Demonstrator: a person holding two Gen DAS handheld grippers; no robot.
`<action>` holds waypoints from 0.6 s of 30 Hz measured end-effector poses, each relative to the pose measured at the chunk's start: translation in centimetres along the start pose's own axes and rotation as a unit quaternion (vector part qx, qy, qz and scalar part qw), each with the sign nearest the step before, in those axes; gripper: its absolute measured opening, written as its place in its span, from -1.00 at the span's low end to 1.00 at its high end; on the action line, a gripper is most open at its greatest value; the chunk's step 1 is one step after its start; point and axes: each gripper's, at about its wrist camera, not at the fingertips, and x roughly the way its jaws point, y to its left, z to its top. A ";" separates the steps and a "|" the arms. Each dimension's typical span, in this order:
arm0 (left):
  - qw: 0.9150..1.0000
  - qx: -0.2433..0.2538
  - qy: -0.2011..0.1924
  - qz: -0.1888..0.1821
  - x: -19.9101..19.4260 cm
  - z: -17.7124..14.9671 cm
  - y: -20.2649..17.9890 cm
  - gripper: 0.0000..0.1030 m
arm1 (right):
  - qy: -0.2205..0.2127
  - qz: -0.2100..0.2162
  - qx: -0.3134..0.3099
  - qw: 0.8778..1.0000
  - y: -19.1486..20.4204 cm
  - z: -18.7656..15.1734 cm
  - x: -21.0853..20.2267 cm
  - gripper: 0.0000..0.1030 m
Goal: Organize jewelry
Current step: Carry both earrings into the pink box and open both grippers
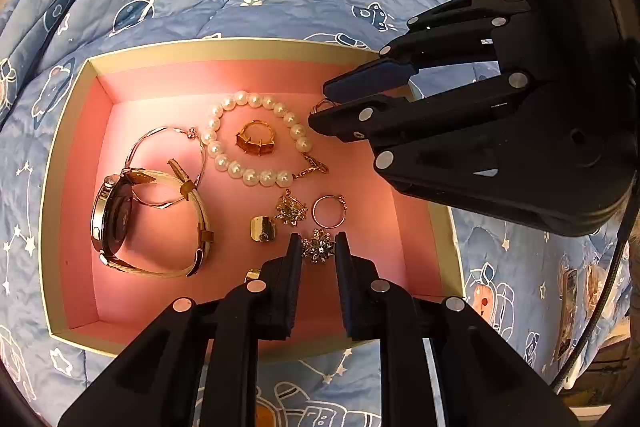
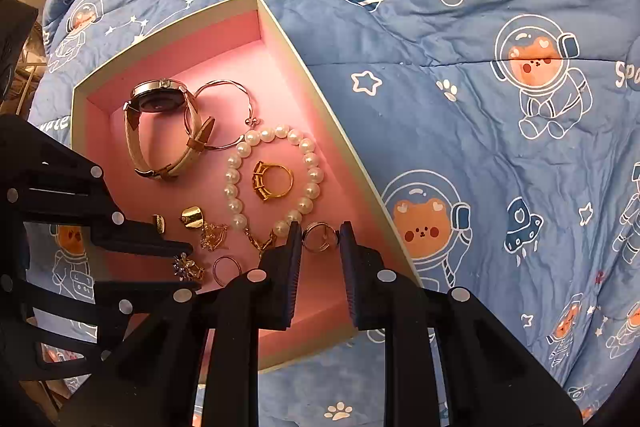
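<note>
Both units are of matte black plastic. The left gripper (image 1: 318,247) has two flat, ribbed fingers (image 1: 291,283) on angular linkage arms, with round silver pivot pins (image 1: 256,285) at each joint. The right gripper (image 2: 320,235) is of the same build: ribbed inner faces, paired silver pins (image 2: 387,275). From the left camera, its bulky black housing (image 1: 560,131) shows small recessed screw holes, and a black cable (image 1: 600,303) runs down beside it.

A small gold piece (image 1: 253,274) lies half hidden behind the left gripper's finger (image 1: 280,287); the right gripper (image 1: 320,109) partly covers a silver ring (image 1: 323,105) in the pink-lined box (image 1: 240,49).
</note>
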 end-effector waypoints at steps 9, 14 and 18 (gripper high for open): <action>1.000 0.003 -0.029 0.001 -1.0 -0.3 -0.2 -0.05 | -0.007 0.002 0.009 1.000 0.3 -0.5 -0.3 -0.56; 0.999 0.010 -0.046 0.002 -2.1 -0.8 -0.2 -0.01 | -0.028 0.014 0.022 0.999 -0.4 -0.9 -1.0 -0.20; 0.998 0.014 -0.068 0.005 -3.8 -1.9 0.2 0.13 | -0.053 0.022 0.037 0.998 -0.6 -1.3 -2.4 -0.19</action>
